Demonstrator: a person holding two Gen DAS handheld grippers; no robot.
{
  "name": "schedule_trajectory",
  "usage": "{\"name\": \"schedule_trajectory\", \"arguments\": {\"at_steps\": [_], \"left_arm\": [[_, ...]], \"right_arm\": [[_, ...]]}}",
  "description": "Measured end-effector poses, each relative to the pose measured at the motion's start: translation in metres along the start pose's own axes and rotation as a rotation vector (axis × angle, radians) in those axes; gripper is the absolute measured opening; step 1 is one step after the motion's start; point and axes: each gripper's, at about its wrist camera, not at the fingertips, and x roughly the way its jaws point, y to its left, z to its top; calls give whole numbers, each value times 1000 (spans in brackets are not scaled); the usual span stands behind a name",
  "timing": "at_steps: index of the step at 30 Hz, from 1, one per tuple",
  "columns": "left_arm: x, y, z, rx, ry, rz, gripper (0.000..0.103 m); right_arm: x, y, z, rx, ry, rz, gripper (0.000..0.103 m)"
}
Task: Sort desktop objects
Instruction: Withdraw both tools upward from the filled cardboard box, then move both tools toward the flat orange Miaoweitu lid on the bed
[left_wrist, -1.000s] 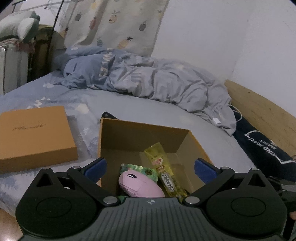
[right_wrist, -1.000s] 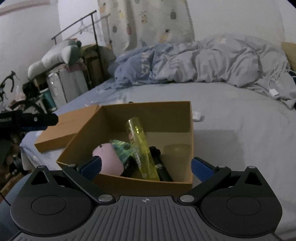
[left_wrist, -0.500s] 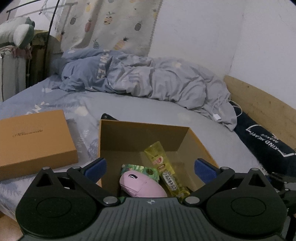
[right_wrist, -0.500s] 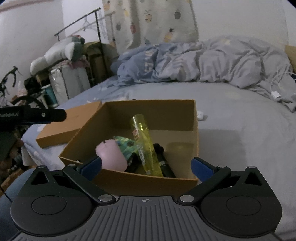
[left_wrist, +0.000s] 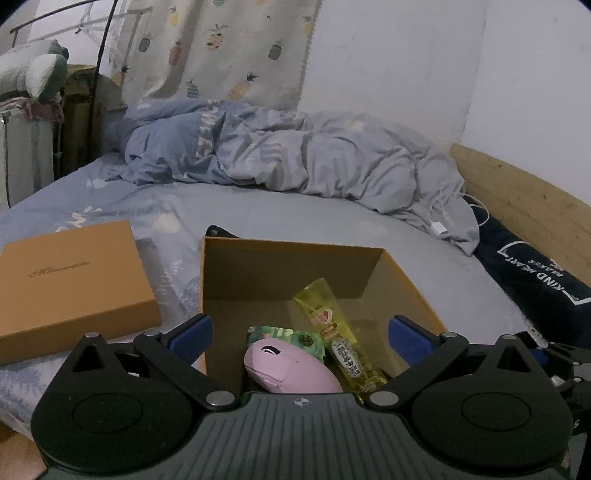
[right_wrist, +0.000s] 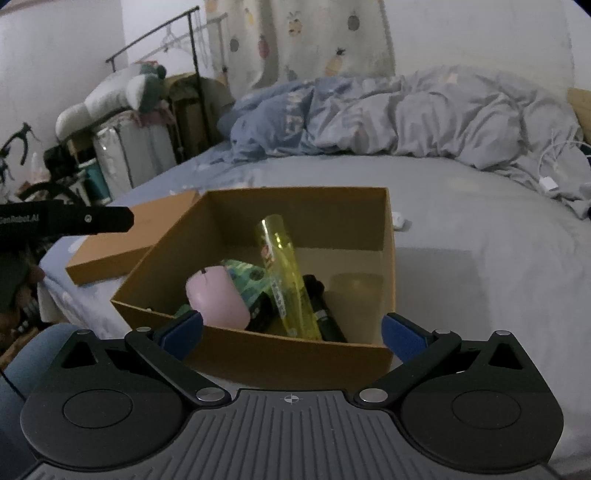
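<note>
- The yellow tube (right_wrist: 286, 280) lies in the open box (right_wrist: 388, 236) on the bed (right_wrist: 480, 258), long axis running front to back, leaning against the pink mouse (right_wrist: 216, 295).
- Left gripper (left_wrist: 300, 334) and right gripper (right_wrist: 291, 328) hover at the box's near edge, both spread wide, holding nothing.

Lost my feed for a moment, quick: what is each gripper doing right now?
Left gripper: open, holding nothing, above the open box.
Right gripper: open, holding nothing, at the box's near wall.
</note>
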Motion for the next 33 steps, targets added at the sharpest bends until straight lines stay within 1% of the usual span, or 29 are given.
{"name": "schedule_trajectory", "arguments": {"at_steps": [21,27,30,33], "left_arm": [[1,4,4,-23,-4,1,103],[-6,7,10,-34,-32,12,103],[-13,14,16,-59,-52,14,103],[-20,23,25,-87,-72,24,103]], "right_arm": [[-1,-8,1,42,-7,12,103],[-3,-10,4,72,-19,6,103],[-5,-12,9,110,-25,14,103],[-10,-9,20,122,-46,32,103]]}}
